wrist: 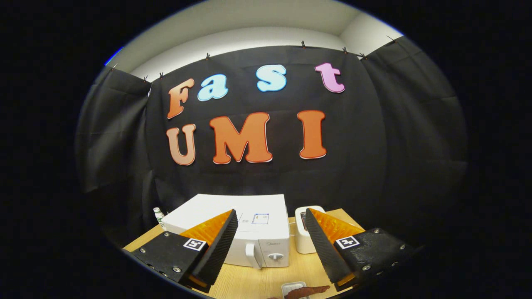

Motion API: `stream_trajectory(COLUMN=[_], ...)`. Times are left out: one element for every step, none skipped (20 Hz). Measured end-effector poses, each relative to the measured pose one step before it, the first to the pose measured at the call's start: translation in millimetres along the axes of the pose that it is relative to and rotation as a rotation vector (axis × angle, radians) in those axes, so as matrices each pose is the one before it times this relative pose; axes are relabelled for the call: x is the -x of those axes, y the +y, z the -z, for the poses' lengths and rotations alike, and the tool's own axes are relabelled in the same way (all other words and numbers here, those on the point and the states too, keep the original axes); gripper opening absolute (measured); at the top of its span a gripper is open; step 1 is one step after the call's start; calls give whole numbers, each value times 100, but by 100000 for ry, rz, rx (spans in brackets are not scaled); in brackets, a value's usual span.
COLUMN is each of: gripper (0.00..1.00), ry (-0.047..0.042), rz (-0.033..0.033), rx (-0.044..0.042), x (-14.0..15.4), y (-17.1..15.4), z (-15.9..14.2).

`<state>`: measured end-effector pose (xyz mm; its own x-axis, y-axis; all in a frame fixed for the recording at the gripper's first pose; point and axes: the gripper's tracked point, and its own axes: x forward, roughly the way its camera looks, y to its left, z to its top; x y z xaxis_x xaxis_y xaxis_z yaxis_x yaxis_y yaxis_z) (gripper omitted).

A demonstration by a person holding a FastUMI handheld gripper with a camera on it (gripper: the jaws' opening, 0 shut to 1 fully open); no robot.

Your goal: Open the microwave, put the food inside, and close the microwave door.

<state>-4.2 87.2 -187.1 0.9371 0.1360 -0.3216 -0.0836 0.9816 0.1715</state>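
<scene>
My tongs [272,232] spread wide, gripping nothing, white microwave [232,230] at 12 o'clock beyond the fingertips, door shut, on the wooden table [253,280], food tray [300,290] at 6 o'clock, white toaster [304,241] at 1 o'clock beside the microwave.

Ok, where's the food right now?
The food lies in a small tray on the wooden table, before the closed microwave, beneath the open gripper.
</scene>
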Motion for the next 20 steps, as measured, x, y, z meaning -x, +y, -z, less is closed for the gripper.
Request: stream_trajectory(gripper=[97,97,97,97,97,97,97,96,94,93,91,90,87,85,81,79,75,72,67,64], ry=[3082,2655,2295,2413,2399,2220,2013,1619,1053,410,136,-225,811,1424,2197,2204,1719,1035,-175,-295], rz=[-216,-524,-614,-276,8,-26,-474,-313,225,659,983,1041,1129,765,402,-261,252,817,1199,1737], rx=[-162,69,604,1232,1539,968,155,-571,-552,58,520,1014,1140,717,192,-342,-367,-63,486,651], x=[-452,-457,-531,-585,-581,-555,-586,-628,-554,-630,-739,-894,-602,-784,-700,-697,-559,-670,-571,-634], y=[450,548,550,396,309,267,357,281,19,139,66,52,-81,42,127,254,164,60,-30,-54], z=[1522,1442,1398,1319,1366,1067,958,783,857,546,537,580,891,966,952,919,783,470,191,55])
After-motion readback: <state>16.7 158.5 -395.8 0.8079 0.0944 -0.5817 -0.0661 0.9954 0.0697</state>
